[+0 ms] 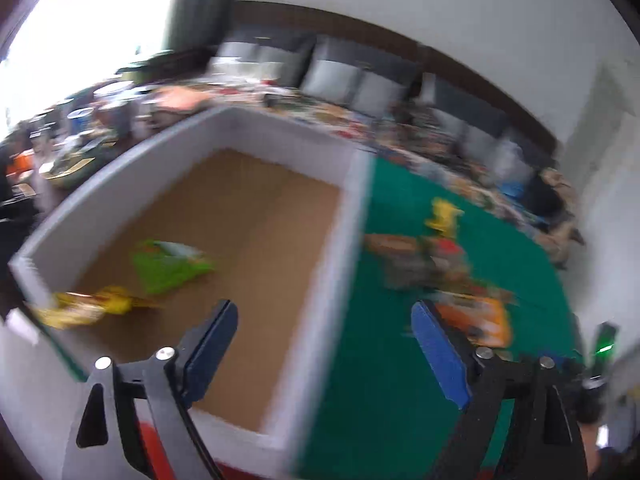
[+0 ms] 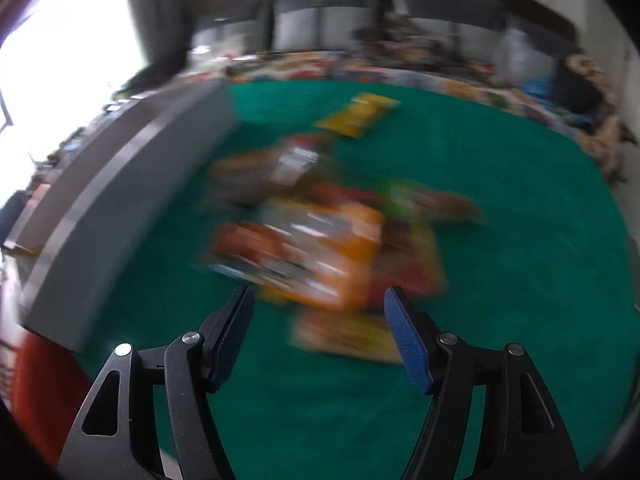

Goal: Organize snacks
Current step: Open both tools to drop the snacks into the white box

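A white-walled box (image 1: pixel 332 264) with a brown floor stands on a green cloth (image 1: pixel 380 400). Inside it lie a green snack packet (image 1: pixel 168 266) and a yellow packet (image 1: pixel 86 306). My left gripper (image 1: pixel 324 326) is open and empty, straddling the box's right wall. A blurred pile of snack packets (image 1: pixel 436 268) lies on the cloth to the right, with a yellow packet (image 1: pixel 442 216) behind it. In the right wrist view my right gripper (image 2: pixel 318 326) is open and empty just in front of the pile (image 2: pixel 316 248), near an orange packet (image 2: pixel 352 240). A yellow packet (image 2: pixel 358 114) lies farther back.
The box's grey outer wall (image 2: pixel 120 216) runs along the left of the right wrist view. Something red (image 2: pixel 44 392) sits at the lower left. A cluttered patterned surface (image 1: pixel 400 128) with sofa cushions (image 1: pixel 340 76) lies beyond the cloth. A bright window (image 1: pixel 80 20) is at the left.
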`<move>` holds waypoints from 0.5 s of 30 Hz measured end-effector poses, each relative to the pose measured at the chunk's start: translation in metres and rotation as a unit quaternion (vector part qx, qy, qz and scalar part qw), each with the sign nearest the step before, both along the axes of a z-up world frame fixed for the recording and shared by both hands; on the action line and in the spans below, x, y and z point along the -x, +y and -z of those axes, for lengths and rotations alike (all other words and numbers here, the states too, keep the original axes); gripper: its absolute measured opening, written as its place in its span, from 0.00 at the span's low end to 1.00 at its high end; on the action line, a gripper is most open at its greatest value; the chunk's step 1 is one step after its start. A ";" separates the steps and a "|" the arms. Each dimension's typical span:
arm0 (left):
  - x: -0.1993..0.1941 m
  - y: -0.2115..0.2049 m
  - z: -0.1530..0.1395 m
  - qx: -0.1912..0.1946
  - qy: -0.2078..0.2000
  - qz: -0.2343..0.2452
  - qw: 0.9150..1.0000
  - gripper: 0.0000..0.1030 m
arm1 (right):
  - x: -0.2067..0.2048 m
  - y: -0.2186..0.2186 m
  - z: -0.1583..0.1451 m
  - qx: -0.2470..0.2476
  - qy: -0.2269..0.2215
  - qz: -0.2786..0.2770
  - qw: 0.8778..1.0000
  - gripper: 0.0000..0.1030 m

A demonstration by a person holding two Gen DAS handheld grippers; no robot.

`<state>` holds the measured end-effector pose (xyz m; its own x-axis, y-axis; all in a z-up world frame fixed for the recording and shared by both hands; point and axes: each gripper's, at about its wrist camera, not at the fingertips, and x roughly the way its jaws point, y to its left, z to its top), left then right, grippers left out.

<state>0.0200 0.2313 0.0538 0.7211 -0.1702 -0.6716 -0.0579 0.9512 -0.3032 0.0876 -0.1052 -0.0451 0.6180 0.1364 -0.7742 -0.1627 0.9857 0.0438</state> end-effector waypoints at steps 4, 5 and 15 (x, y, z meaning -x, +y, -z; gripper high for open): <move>-0.001 -0.075 0.012 0.023 -0.004 0.064 0.998 0.98 | 0.037 -0.084 0.032 0.053 -0.014 0.081 0.995 0.69; -0.003 -0.100 0.025 0.019 0.011 0.081 0.996 0.98 | 0.042 -0.094 0.033 0.055 -0.014 0.093 0.994 0.69; -0.010 -0.185 0.124 -0.086 0.074 0.142 0.983 0.98 | 0.057 -0.117 0.049 0.043 -0.008 0.130 0.991 0.69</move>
<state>0.0296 0.0461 -0.0705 0.5535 -0.2259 -0.8016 0.1864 0.9717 -0.1451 0.0306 -0.2218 -0.0938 0.6361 -0.0951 -0.7658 0.0964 0.9944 -0.0434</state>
